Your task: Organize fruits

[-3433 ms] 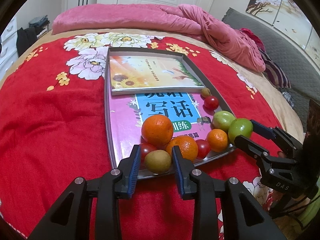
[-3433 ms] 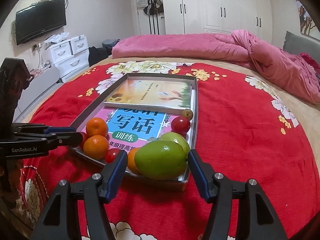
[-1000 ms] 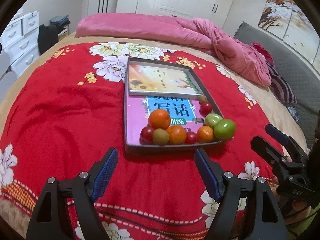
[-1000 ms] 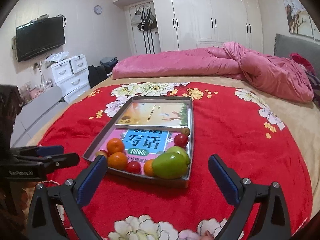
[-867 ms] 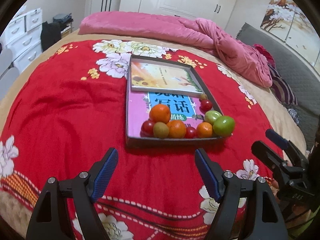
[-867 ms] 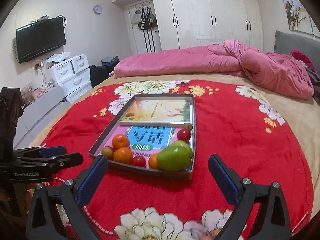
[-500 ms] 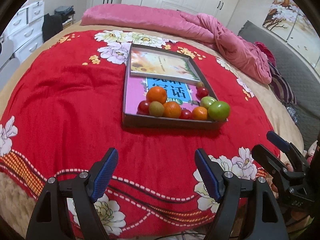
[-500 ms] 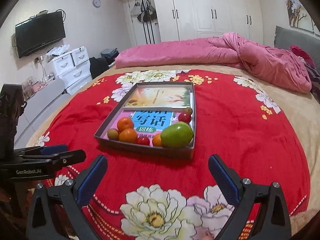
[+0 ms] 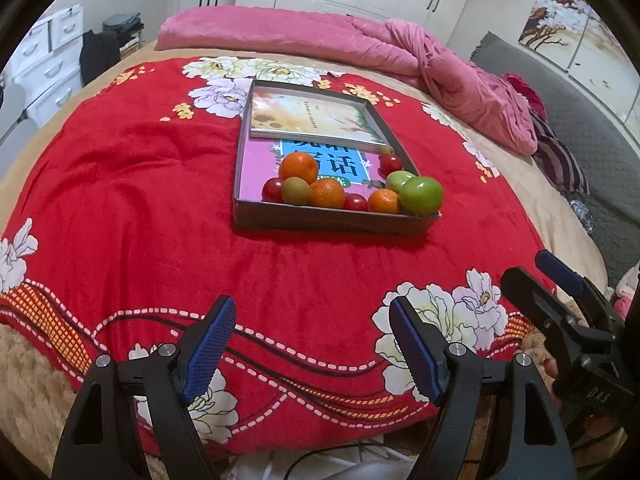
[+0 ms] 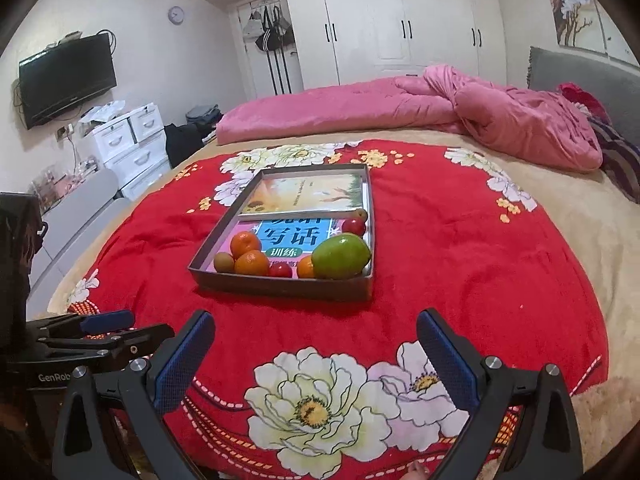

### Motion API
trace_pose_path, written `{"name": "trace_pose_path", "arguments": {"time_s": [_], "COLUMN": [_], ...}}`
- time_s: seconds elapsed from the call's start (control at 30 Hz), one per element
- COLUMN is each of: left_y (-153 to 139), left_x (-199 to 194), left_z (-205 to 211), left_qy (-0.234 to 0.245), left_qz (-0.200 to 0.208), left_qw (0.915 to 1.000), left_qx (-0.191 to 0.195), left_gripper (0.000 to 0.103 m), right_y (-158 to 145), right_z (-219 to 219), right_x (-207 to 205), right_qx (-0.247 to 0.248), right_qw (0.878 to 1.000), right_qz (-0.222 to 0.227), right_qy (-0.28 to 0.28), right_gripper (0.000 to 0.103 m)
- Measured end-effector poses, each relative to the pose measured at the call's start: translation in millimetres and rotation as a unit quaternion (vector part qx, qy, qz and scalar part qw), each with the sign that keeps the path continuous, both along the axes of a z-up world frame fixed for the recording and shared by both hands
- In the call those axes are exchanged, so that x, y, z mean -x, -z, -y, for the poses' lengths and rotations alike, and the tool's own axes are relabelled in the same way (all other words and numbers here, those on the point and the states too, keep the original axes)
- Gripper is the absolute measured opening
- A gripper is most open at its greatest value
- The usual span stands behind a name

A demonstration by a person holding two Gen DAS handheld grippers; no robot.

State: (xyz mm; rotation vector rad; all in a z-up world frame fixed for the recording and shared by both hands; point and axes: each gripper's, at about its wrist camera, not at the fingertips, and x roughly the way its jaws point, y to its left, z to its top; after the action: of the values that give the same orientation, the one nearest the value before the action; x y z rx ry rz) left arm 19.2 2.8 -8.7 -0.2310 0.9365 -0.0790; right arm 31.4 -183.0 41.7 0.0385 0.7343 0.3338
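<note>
A grey tray (image 9: 332, 222) (image 10: 280, 286) lies on the red flowered bedspread, with two books under a row of fruit along its near edge: oranges (image 9: 298, 166) (image 10: 245, 243), a brown kiwi (image 9: 296, 191), red tomatoes (image 9: 272, 189), and a large green mango (image 9: 421, 196) (image 10: 341, 256) at the right corner. My left gripper (image 9: 312, 320) is open and empty, well short of the tray. My right gripper (image 10: 314, 332) is open and empty, also back near the bed's front edge.
A pink quilt (image 10: 440, 108) is heaped at the far side of the bed. White drawers (image 10: 132, 140) and a wall TV (image 10: 66, 80) stand to the left. A grey headboard (image 9: 560, 92) runs along the right.
Both grippers let go of their fruit, opened wide and pulled back from the tray toward the bed's near edge. The fruit stays in the tray.
</note>
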Motion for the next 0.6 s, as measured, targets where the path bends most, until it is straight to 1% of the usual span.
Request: {"name": "trace_pose_path", "arguments": {"time_s": [0.23,0.6], "left_y": [0.7,-1.7], "left_x": [-0.6,-1.9], "left_z": [0.8,1.4], "left_qy": [0.005,0.001], "left_qz": [0.0,0.005], "left_qw": [1.0,1.0], "left_qx": [0.0,-0.005], "left_gripper": [0.08,0.08], "right_y": [4.4,8.7], "right_z": [-6.2,-7.6], "right_x": [-1.2,-3.2], "right_qx": [0.007,0.008], "right_qw": [1.0,1.0], "right_qz": [-0.001,-0.005], "right_qy": [-0.012,-0.015], "right_gripper": [0.102,0.102]}}
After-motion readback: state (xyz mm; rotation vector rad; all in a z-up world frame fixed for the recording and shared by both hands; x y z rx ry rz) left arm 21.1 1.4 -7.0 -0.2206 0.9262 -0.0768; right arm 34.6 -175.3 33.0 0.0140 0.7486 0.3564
